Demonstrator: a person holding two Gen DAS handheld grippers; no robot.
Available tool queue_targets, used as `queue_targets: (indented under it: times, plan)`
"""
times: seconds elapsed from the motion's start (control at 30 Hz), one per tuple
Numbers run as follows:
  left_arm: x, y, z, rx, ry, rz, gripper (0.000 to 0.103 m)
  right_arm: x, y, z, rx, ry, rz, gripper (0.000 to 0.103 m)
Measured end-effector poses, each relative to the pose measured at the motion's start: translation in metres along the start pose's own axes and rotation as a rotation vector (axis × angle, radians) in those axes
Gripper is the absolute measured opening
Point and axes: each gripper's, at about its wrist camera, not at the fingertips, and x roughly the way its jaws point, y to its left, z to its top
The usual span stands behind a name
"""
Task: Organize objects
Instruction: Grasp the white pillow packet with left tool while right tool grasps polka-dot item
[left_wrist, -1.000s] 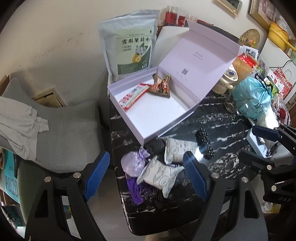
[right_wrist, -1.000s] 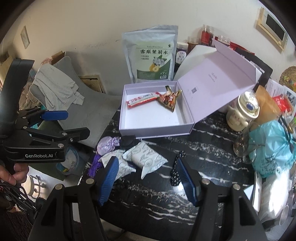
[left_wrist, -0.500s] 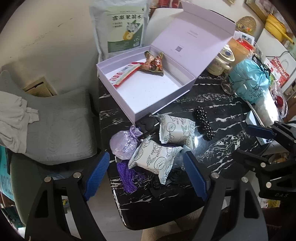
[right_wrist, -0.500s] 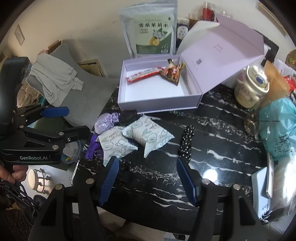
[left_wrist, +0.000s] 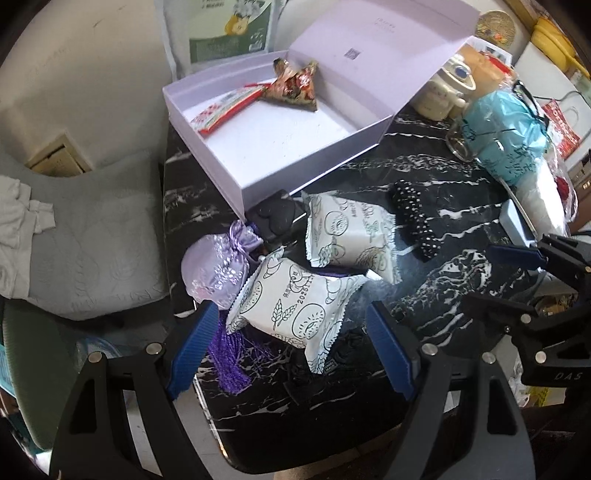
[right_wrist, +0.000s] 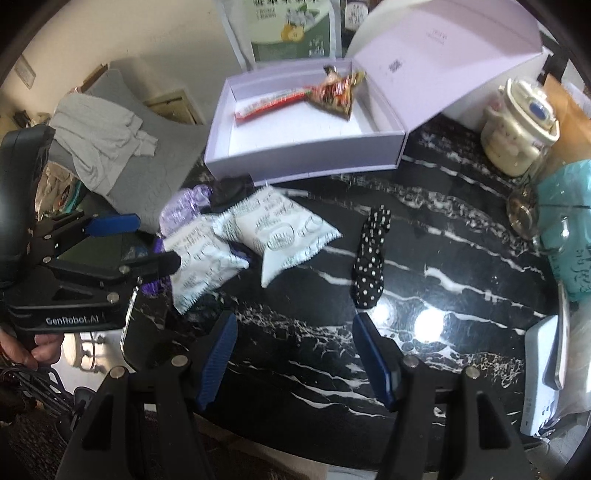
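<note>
An open lilac box (left_wrist: 295, 177) stands at the back of the black marble table (left_wrist: 461, 273). It holds a red-and-white sachet (left_wrist: 225, 107) and a patterned triangular packet (left_wrist: 295, 85). In front of it lie two white snack packets (left_wrist: 291, 306) (left_wrist: 351, 236), a lilac pouch (left_wrist: 218, 266) with a purple tassel, a small black object (left_wrist: 277, 218) and a black polka-dot item (left_wrist: 413, 218). My left gripper (left_wrist: 290, 349) is open just above the nearer packet, which lies between its fingers untouched. My right gripper (right_wrist: 295, 360) hangs open over bare table, near the polka-dot item (right_wrist: 369, 254).
A green-and-white bag (right_wrist: 295, 29) leans on the wall behind the box. A ceramic jar (right_wrist: 521, 129), a teal bag (left_wrist: 502, 129) and a white device (right_wrist: 539, 373) crowd the right side. A grey cushioned chair (left_wrist: 92, 240) stands left of the table.
Both grippers have come down toward the table, so the packets and pouch look larger and nearer. The jaws have kept the same width. No object has moved.
</note>
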Motion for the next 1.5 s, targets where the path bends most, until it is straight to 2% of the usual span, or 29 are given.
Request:
queue_targets:
  times: [0.33, 0.43, 0.57, 0.63, 0.8, 0.93, 1.1, 1.27, 1.3, 1.33, 1.37, 1.4, 1.47, 1.5]
  plan:
    - [0.046, 0.004, -0.004, -0.074, 0.052, -0.009, 0.081, 0.027, -0.013, 0.000, -0.014, 0.064, -0.001, 0.065]
    - [0.055, 0.002, -0.003, -0.070, 0.067, 0.022, 0.081, 0.030, -0.020, 0.004, -0.005, 0.062, 0.004, 0.065]
    - [0.062, 0.001, 0.000, -0.073, 0.074, 0.024, 0.081, 0.033, -0.035, 0.012, 0.034, 0.048, 0.000, 0.065]
    - [0.068, -0.001, 0.002, -0.065, 0.094, 0.024, 0.086, 0.034, -0.042, 0.017, 0.040, 0.058, 0.018, 0.065]
    - [0.075, -0.011, 0.011, -0.063, 0.115, 0.041, 0.087, 0.038, -0.055, 0.032, 0.081, 0.032, -0.028, 0.065]
    - [0.085, -0.019, 0.013, -0.033, 0.129, 0.098, 0.087, 0.047, -0.065, 0.039, 0.101, 0.044, -0.031, 0.065]
    - [0.093, -0.025, 0.013, -0.005, 0.130, 0.134, 0.090, 0.065, -0.072, 0.043, 0.078, 0.074, -0.023, 0.065]
    - [0.104, -0.036, 0.015, 0.023, 0.131, 0.215, 0.091, 0.077, -0.075, 0.045, 0.061, 0.083, -0.020, 0.064]
    - [0.105, -0.037, 0.016, 0.017, 0.122, 0.218, 0.091, 0.080, -0.075, 0.046, 0.050, 0.087, -0.023, 0.058]
    - [0.105, -0.038, 0.016, 0.011, 0.117, 0.220, 0.091, 0.082, -0.074, 0.046, 0.038, 0.091, -0.031, 0.041]
    - [0.105, -0.039, 0.017, 0.010, 0.110, 0.222, 0.089, 0.085, -0.072, 0.046, 0.017, 0.100, -0.046, 0.034]
    - [0.104, -0.041, 0.017, 0.025, 0.105, 0.224, 0.087, 0.089, -0.070, 0.045, -0.004, 0.111, -0.056, 0.031]
    - [0.103, -0.051, 0.018, 0.091, 0.098, 0.239, 0.076, 0.089, -0.066, 0.045, -0.035, 0.091, -0.064, 0.029]
    - [0.103, -0.055, 0.019, 0.109, 0.100, 0.249, 0.074, 0.089, -0.065, 0.045, -0.044, 0.088, -0.060, 0.028]
